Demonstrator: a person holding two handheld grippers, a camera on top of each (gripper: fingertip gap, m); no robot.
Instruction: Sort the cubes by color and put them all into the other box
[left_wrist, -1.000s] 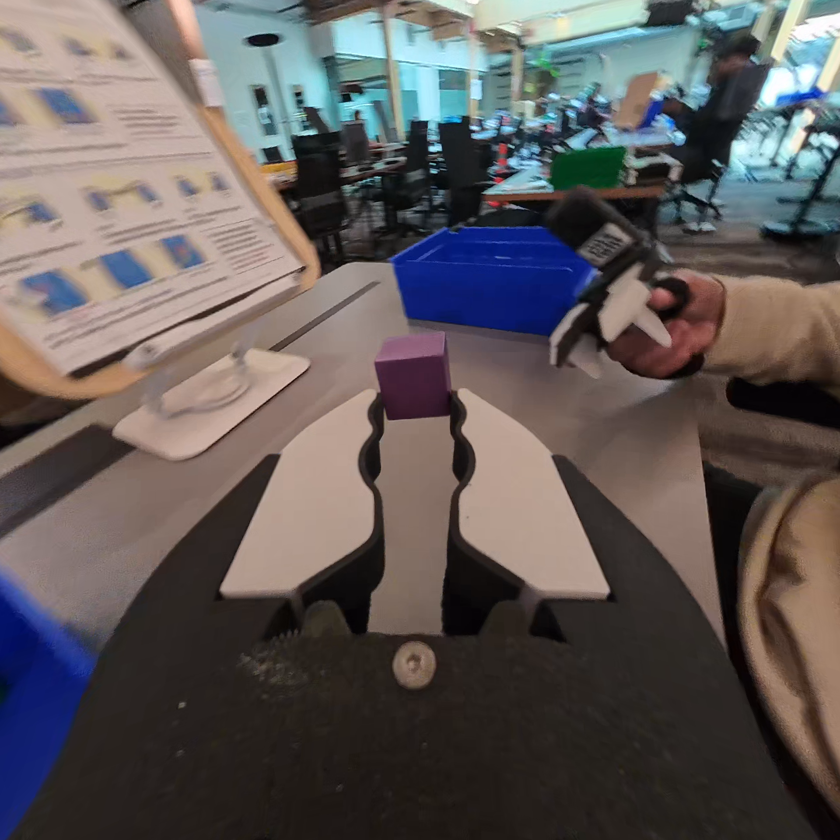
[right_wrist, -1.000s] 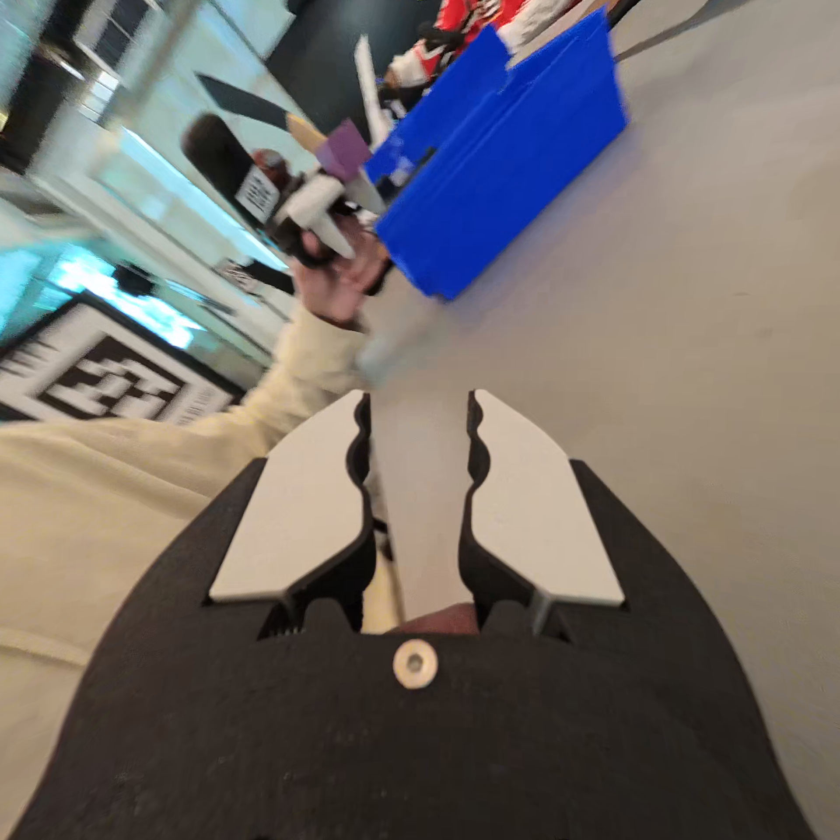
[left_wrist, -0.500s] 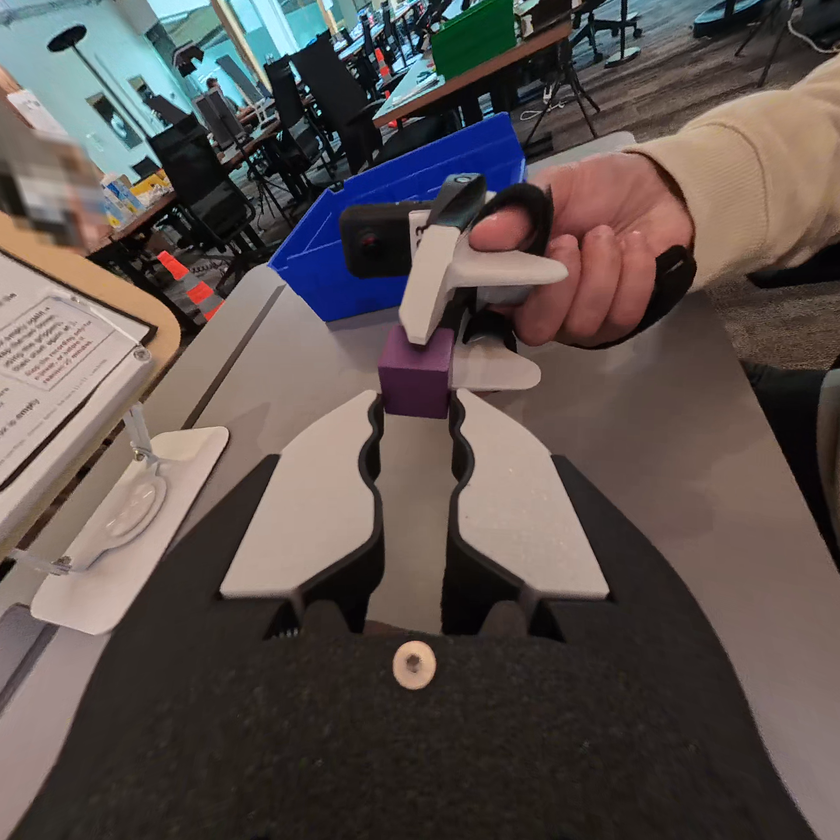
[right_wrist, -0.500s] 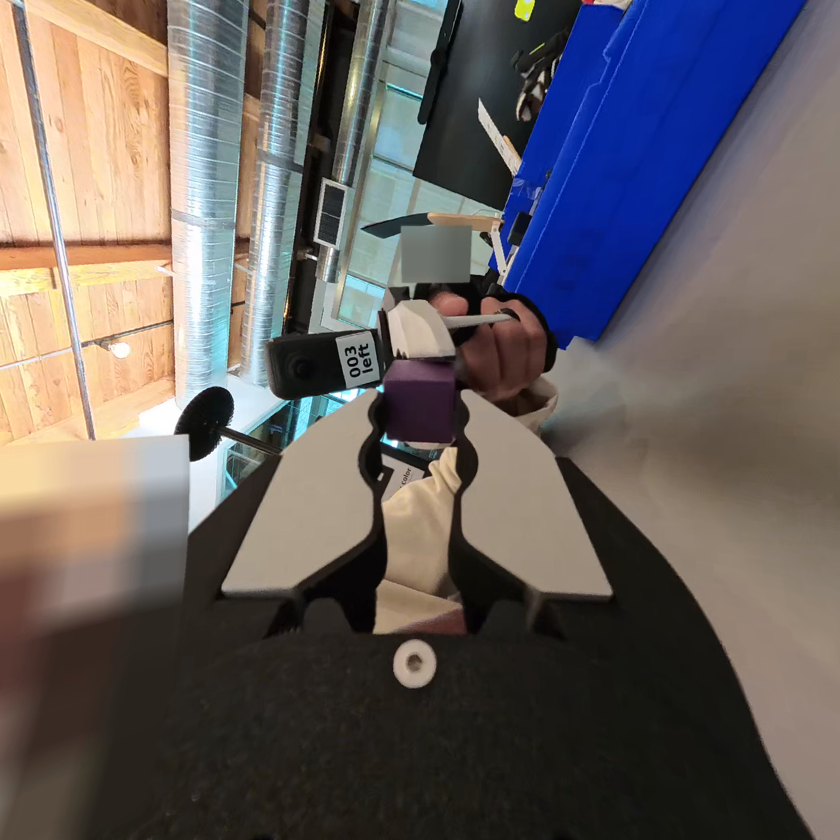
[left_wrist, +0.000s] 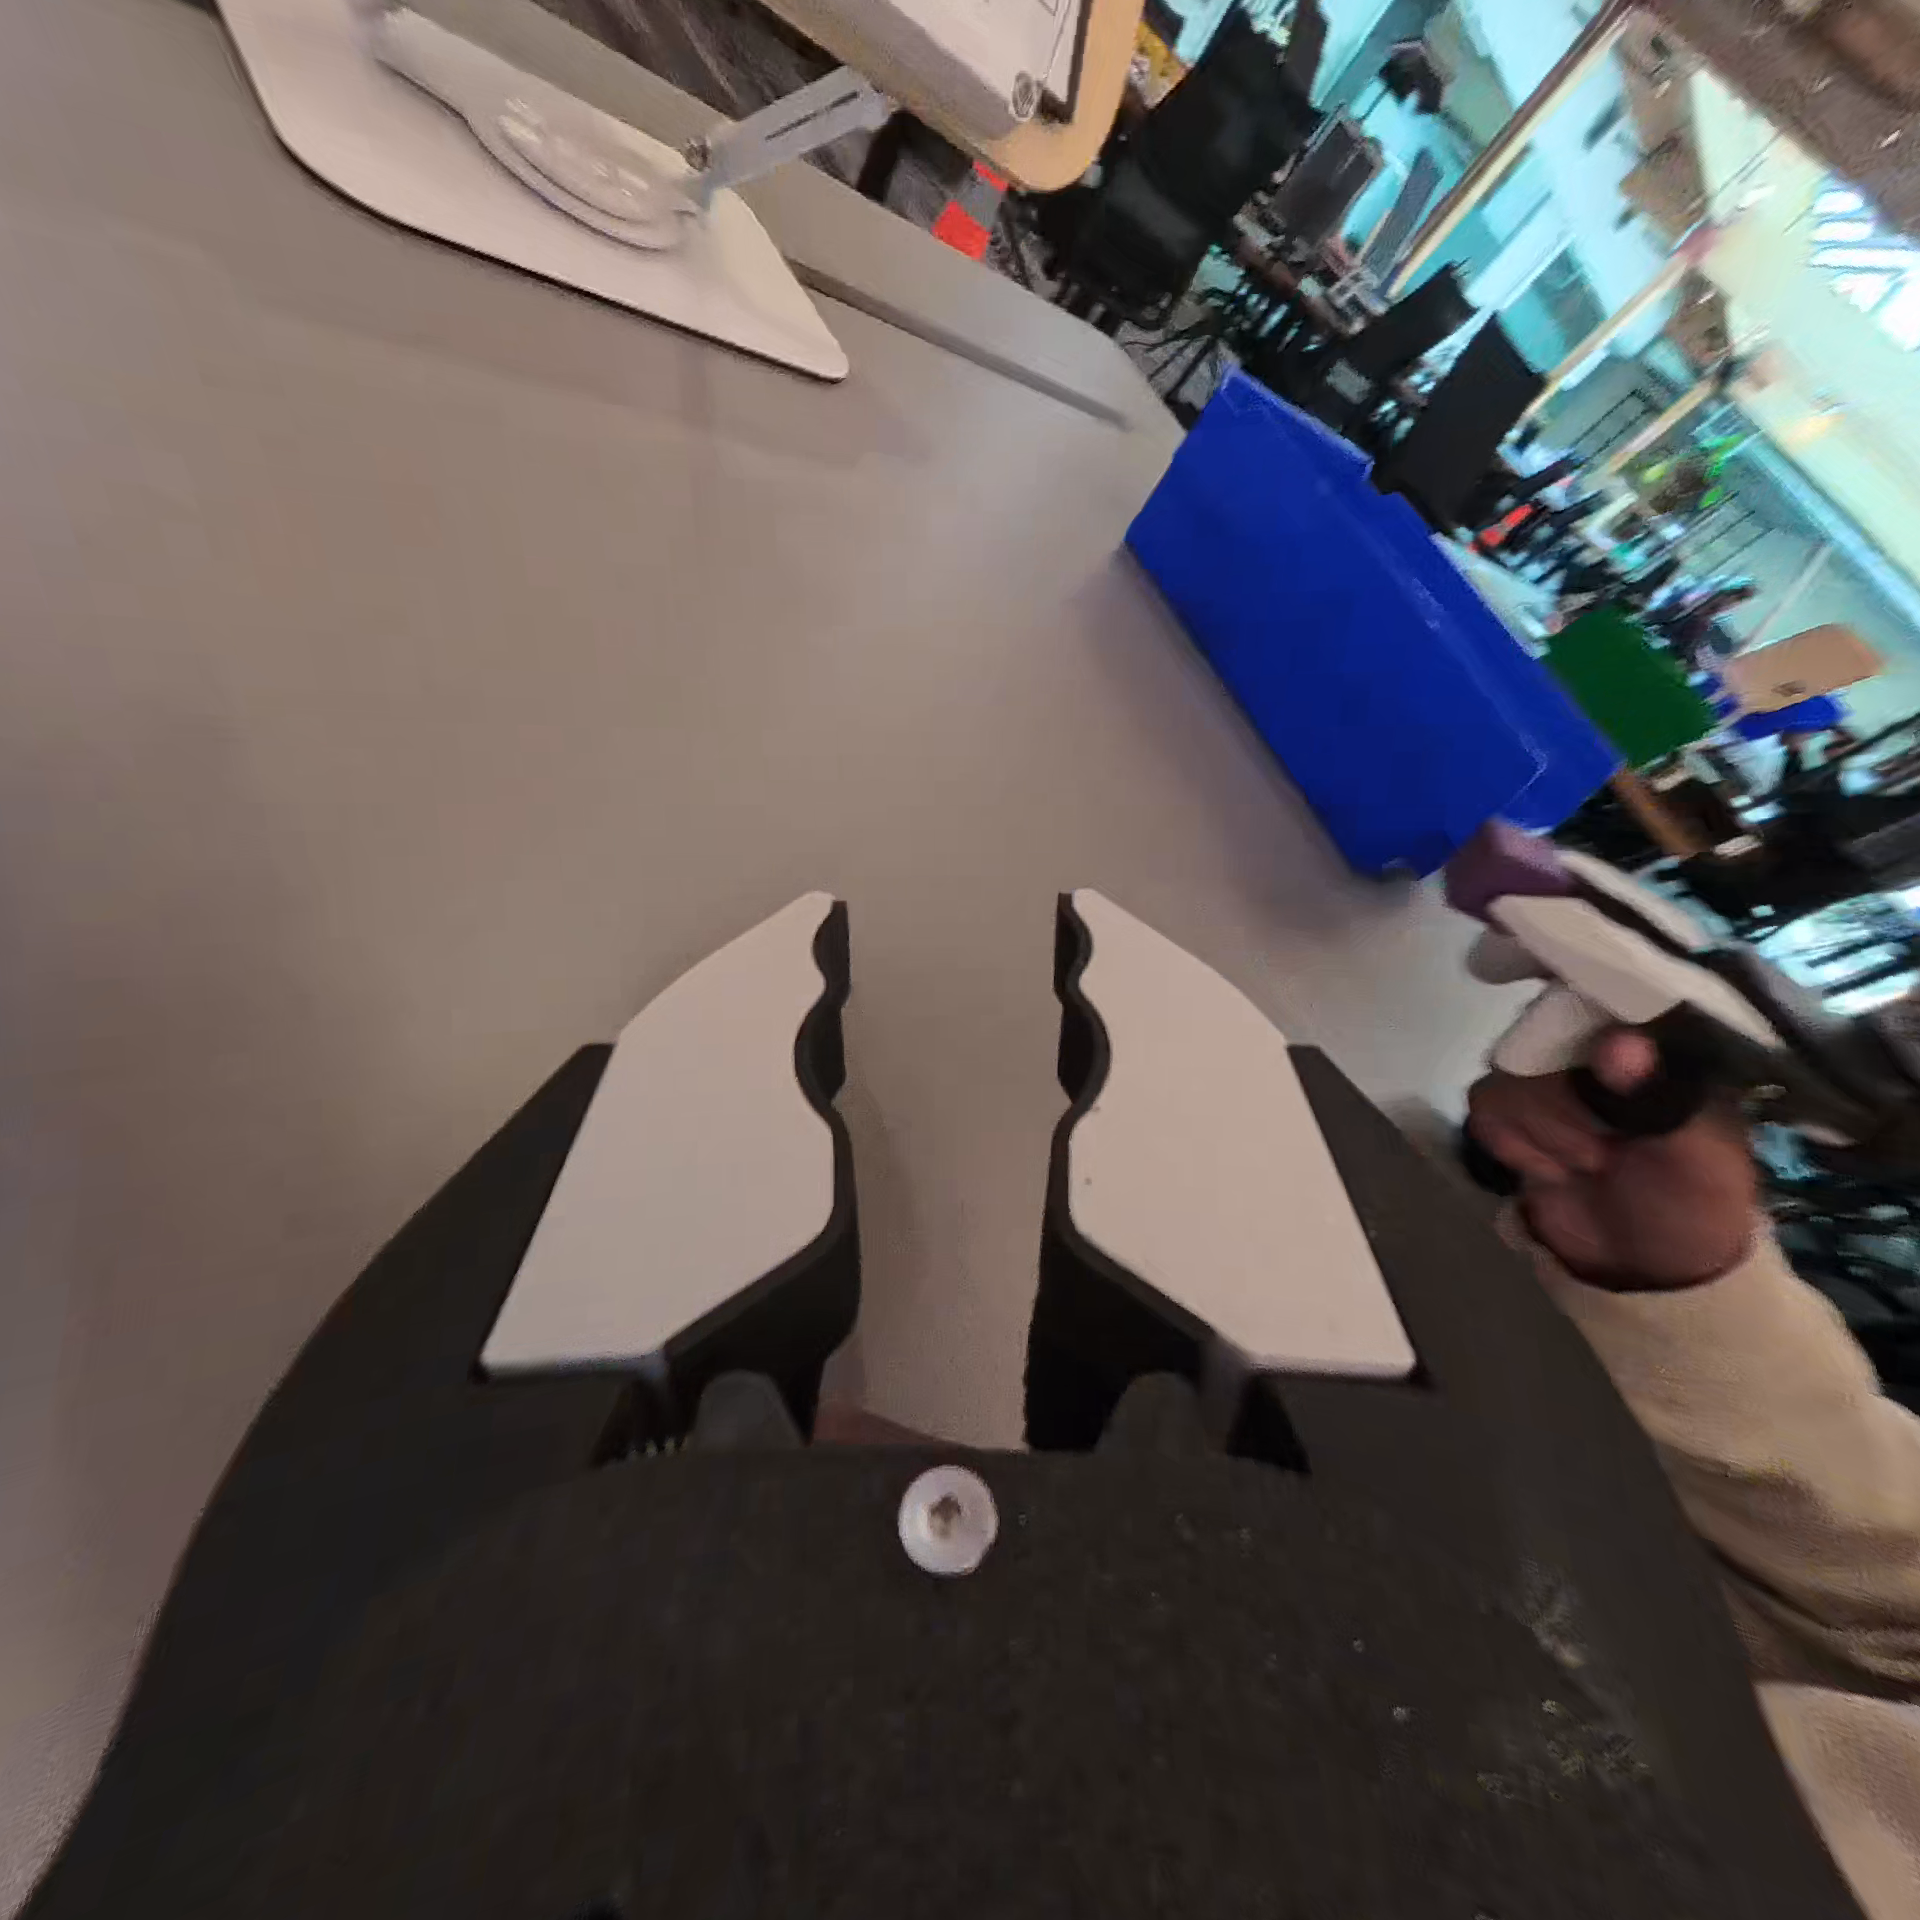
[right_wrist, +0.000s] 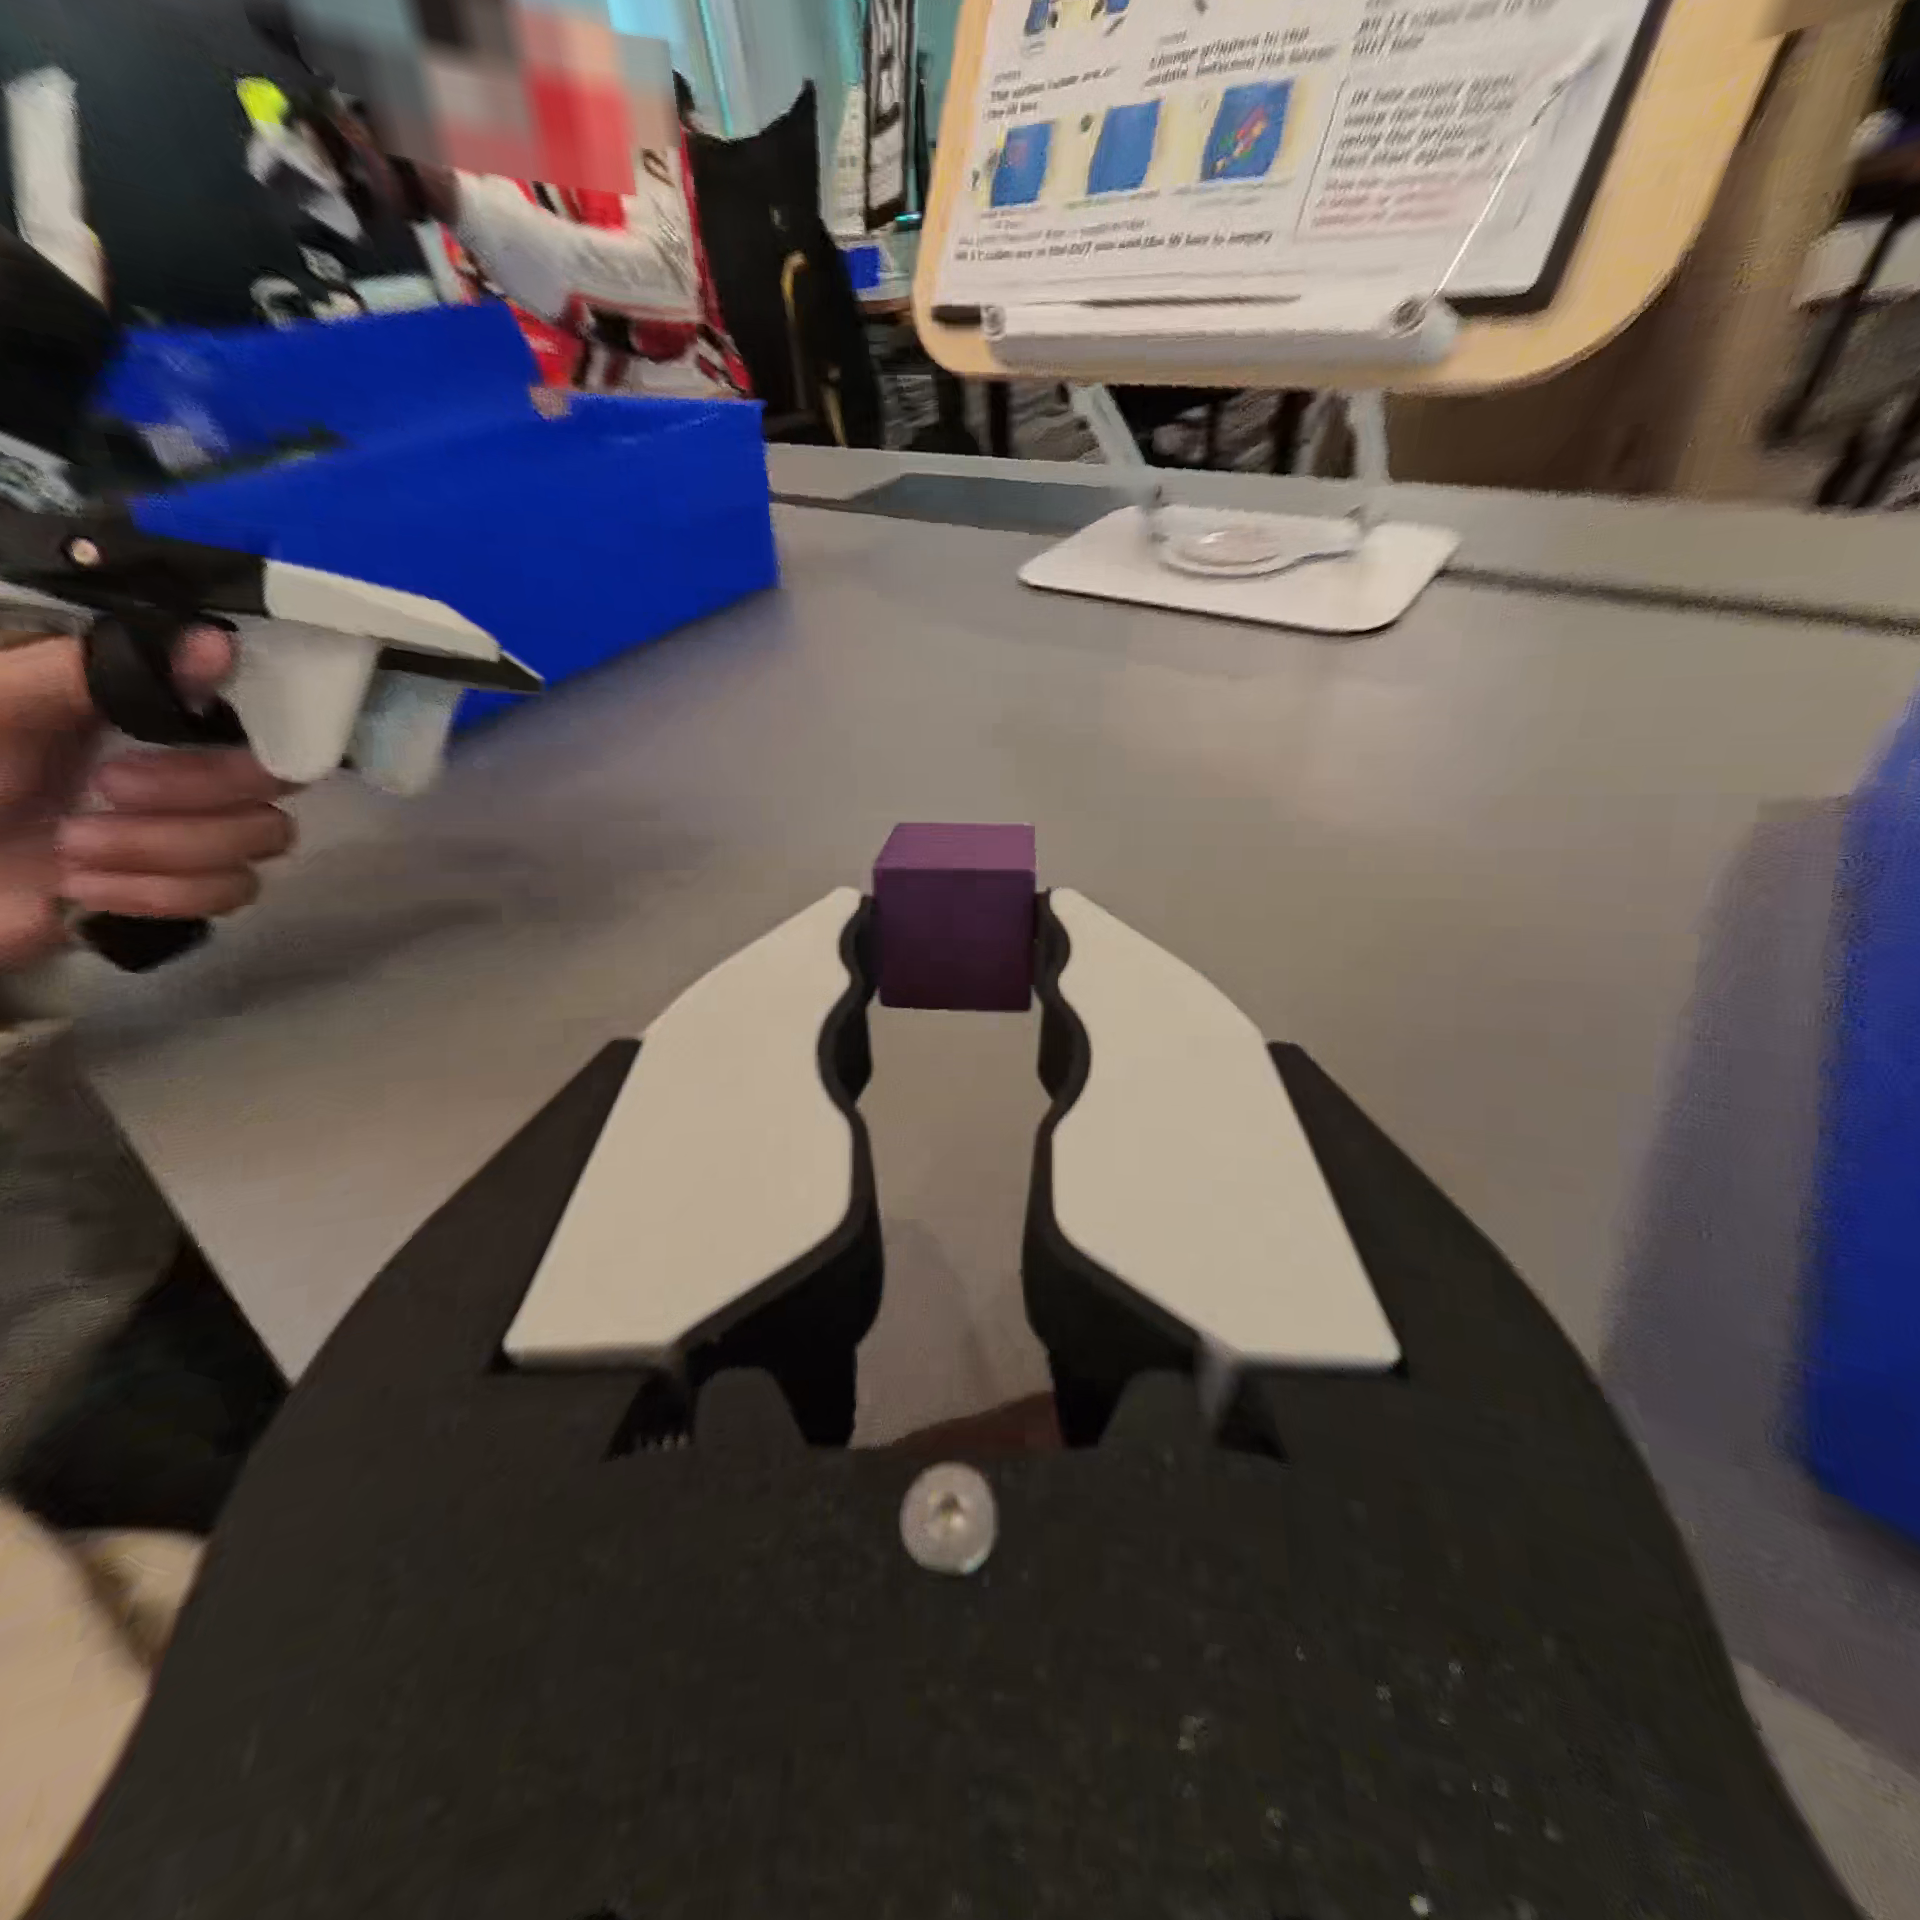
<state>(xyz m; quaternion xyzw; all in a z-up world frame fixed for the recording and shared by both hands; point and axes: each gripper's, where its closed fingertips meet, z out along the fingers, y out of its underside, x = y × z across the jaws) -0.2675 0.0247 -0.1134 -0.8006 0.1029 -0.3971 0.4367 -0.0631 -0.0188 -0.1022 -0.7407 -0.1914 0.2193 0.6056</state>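
My right gripper (right_wrist: 954, 902) is shut on a purple cube (right_wrist: 954, 925) and holds it by the fingertips a little above the grey table (right_wrist: 1299, 810). In the left wrist view the same cube (left_wrist: 1503, 864) shows at the tip of the right gripper (left_wrist: 1507, 896), just off a corner of a blue box (left_wrist: 1351, 665). My left gripper (left_wrist: 951, 914) is open and empty over bare table. It also shows side-on at the left of the right wrist view (right_wrist: 457, 665), in front of another blue box (right_wrist: 488, 520).
An instruction board on a wooden panel (right_wrist: 1278, 156) stands on a white base (right_wrist: 1247, 566) at the back of the table. A second blue box (right_wrist: 1870, 1143) sits at the right edge. People and office furniture lie beyond the table. One gripper's finger ends stand about 20 centimeters off the other's.
The purple cube passed from my left gripper to my right gripper. The left gripper opened and drew away from it. The right gripper closed on it and swung toward the board.
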